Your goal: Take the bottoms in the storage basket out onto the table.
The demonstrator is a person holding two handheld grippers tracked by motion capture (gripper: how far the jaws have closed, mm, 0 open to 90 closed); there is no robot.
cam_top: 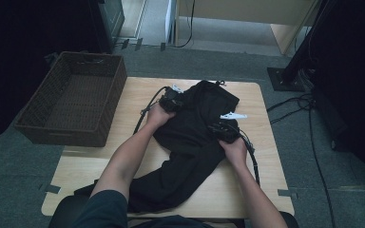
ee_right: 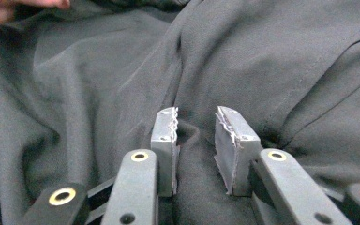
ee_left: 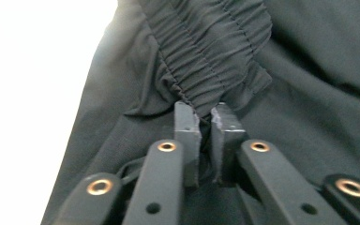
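The black shorts [cam_top: 197,128] lay in the middle of the worktop [cam_top: 123,161], soft and floppy. The left gripper [ee_left: 205,115] had pinched the stretchy waistband, a good hold. The right gripper [ee_right: 198,124] was partly open around a fold.

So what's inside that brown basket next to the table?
The wicker basket holds nothing that I can see: only its woven floor. The corner behind its near wall is hidden. The black garment lies on the table.
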